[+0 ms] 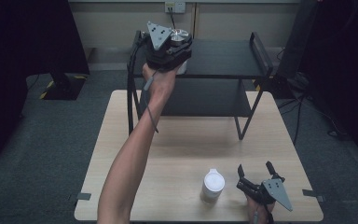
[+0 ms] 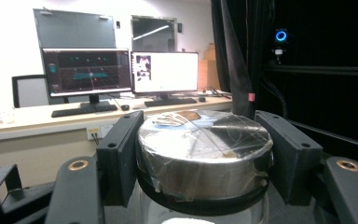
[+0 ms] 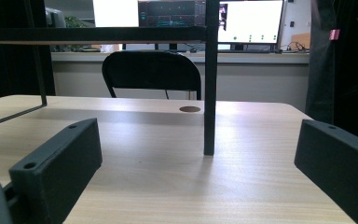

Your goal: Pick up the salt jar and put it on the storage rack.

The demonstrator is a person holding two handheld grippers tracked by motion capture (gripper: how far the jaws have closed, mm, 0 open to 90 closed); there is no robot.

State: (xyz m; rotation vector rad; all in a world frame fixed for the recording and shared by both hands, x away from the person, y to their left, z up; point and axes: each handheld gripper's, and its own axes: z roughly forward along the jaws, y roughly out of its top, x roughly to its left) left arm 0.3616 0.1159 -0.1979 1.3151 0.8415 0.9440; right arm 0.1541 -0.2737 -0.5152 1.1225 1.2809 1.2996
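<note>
Silver lid (image 2: 204,140) between black tool pads (image 2: 121,151); white jar (image 1: 213,185); pale wood table (image 1: 191,140); black shelf (image 1: 223,58).

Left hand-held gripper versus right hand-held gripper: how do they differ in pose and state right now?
The left hand-held gripper is raised at the black shelf's top level; the right hand-held gripper sits low over the table. The left one's jaws are shut on a silver-lidded jar; the right one's stand open with nothing between them. Both have black jaws and a grey three-cornered plate.

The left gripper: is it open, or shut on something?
Shut. The left gripper clamps a jar by its silver lid; both jaws press against the lid's sides.
</note>
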